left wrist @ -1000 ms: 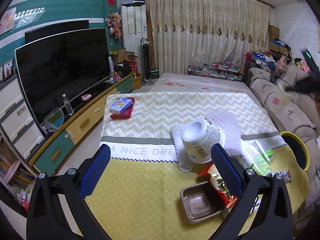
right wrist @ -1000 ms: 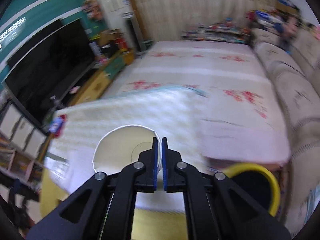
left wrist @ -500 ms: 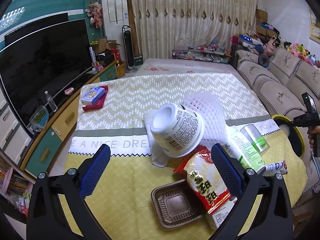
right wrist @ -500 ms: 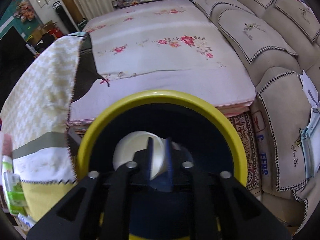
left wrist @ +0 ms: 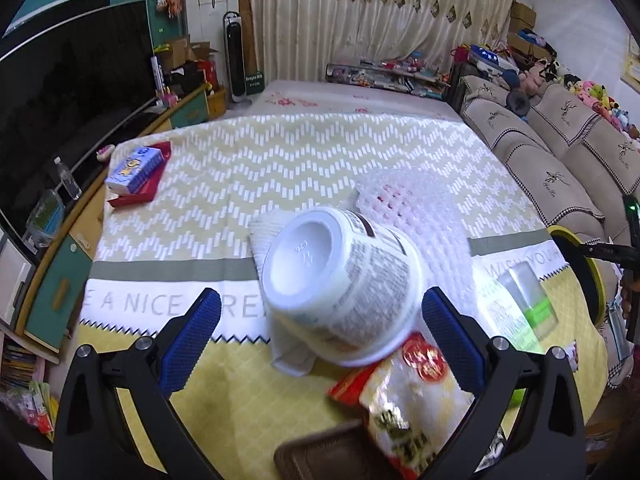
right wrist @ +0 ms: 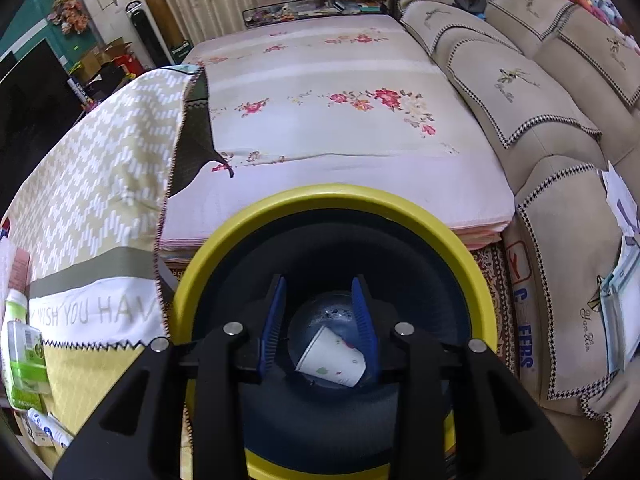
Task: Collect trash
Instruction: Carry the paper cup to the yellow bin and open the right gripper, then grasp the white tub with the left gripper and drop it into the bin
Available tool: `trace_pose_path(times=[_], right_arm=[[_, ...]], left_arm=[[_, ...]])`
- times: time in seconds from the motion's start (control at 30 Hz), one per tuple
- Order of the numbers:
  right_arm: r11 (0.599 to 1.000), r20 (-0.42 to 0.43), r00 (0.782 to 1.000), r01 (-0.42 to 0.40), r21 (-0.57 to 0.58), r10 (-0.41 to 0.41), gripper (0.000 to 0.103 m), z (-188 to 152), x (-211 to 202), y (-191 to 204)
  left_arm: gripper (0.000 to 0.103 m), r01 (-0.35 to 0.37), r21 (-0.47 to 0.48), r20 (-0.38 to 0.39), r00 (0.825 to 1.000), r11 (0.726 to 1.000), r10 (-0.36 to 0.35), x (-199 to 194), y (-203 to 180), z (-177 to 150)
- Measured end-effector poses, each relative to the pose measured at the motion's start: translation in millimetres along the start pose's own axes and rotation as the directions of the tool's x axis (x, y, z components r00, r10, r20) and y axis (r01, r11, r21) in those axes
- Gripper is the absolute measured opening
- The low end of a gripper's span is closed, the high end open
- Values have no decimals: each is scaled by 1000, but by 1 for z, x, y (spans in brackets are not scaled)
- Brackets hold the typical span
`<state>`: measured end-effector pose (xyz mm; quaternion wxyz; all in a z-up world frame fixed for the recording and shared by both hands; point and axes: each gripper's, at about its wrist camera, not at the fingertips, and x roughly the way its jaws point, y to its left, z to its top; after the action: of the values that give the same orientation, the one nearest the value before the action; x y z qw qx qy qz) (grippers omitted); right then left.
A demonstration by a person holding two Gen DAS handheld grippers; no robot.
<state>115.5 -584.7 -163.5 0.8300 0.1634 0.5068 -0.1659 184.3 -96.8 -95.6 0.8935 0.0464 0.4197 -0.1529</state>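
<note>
Yellow-rimmed bin point(right wrist: 332, 200) directly under the right tool point(right wrist: 318, 320), jaws parted after just opening, nothing pressed between the pads; white paper cup point(right wrist: 332, 354) lying on its side at the bin's bottom, clear of both blue pads. Drop step judged done for this piece. On the left view, left tool point(left wrist: 320, 336) spread wide and empty, framing the overturned white noodle tub point(left wrist: 340, 280), which rests tilted on a white cloth point(left wrist: 268, 232) with its base toward ten o'clock. Red-and-white snack packet point(left wrist: 412, 396) at five o'clock of the tub, brown plastic tray point(left wrist: 320, 452) at six, green-capped bottle point(left wrist: 520, 300) at three, all on the yellow-patterned worktop point(left wrist: 240, 168). Next, probably: lower the left tool around the tub, close on its wall without crushing, carry toward the bin at three o'clock; lift the right tool clear first.
</note>
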Motion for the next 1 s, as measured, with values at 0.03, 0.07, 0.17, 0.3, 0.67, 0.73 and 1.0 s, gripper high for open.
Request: trace_pose_path(times=[0.03,0.07,0.17,0.3,0.67,0.73,1.0], right_arm=[[1000,2,1000,-3,-5,3,34,0,-1,2],[1000,4,1000,-6,-11,6,34,0,-3,4],[1000,5,1000,-15,-22,15,36,-1,-4,9],[999,1,1000,-25,-38,25,38,-1,-4,15],[998,-10,1000,-26,-64,25,42,-2,-1,22],[997,-11,1000,-23,-69,22,43,-3,-1,23],[997,-9,1000,-29,-77,28,43,-7,-4,27]], left_arm=[[99,9,-8,-5,1000,1000,-9,5,2,2],[99,19,-15,-8,1000,1000,-19,8,4,4],[99,69,-32,-14,997,997,-70,16,10,9],[99,115,-23,0,993,993,-115,16,11,13],[84,136,127,-3,991,983,-137,13,0,15],[84,134,149,-1,991,980,-135,13,-1,14],[80,111,158,18,993,981,-116,1,4,13]])
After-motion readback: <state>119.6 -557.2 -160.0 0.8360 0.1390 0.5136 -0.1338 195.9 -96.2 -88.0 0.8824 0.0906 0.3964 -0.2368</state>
